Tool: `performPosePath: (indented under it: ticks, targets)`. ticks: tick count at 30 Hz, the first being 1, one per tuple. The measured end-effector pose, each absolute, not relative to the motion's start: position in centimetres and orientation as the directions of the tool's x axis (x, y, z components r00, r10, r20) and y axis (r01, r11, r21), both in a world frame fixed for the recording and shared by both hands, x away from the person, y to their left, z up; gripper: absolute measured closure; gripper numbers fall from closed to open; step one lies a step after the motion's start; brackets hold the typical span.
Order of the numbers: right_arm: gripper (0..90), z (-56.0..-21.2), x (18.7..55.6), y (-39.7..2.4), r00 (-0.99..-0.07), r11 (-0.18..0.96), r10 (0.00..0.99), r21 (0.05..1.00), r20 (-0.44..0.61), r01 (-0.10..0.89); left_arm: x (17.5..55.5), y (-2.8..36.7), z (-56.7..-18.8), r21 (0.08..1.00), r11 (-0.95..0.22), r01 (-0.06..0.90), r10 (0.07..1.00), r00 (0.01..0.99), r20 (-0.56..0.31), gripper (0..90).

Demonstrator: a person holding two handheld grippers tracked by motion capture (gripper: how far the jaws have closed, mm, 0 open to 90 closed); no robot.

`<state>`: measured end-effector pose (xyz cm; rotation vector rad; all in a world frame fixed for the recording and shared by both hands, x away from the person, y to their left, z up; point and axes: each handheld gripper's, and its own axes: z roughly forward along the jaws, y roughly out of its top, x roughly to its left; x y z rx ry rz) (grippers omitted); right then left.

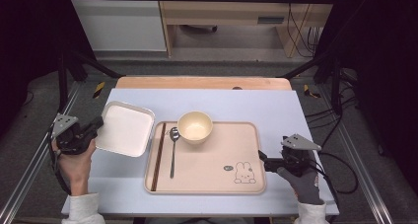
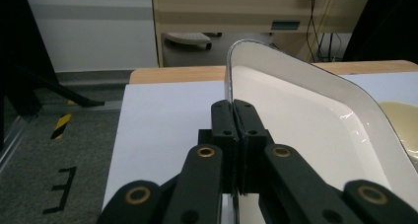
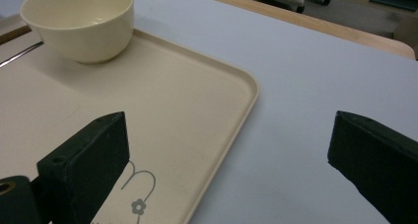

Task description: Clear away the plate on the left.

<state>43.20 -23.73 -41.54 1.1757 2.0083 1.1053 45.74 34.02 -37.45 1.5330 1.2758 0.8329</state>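
My left gripper (image 1: 96, 125) is shut on the left rim of a white square plate (image 1: 125, 128), which hangs tilted just left of the tray. In the left gripper view the black jaws (image 2: 232, 105) pinch the plate's thin edge (image 2: 296, 115). A beige tray (image 1: 212, 160) holds a cream bowl (image 1: 195, 127), a metal spoon (image 1: 173, 145) and dark chopsticks (image 1: 158, 157). My right gripper (image 1: 263, 161) sits at the tray's right edge, open with nothing between its fingers (image 3: 226, 123); beyond them are the tray (image 3: 187, 100) and the bowl (image 3: 81, 21).
A pale blue mat (image 1: 276, 110) covers the wooden table (image 1: 197, 82). The tray has a rabbit drawing (image 1: 242, 173) at its front right corner. Black frame posts stand on both sides, and cables lie on the floor at the right.
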Motion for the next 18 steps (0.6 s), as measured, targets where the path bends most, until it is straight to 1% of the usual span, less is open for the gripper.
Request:
performPosePath:
  ticks: [18]
  targets:
    - [2.6,-41.6,43.2,-23.7,-0.463,0.281,0.884,0.861,-0.061,0.424,44.6,30.5,-35.9,0.956,-0.087,0.281,0.945,0.328,-0.010,88.8]
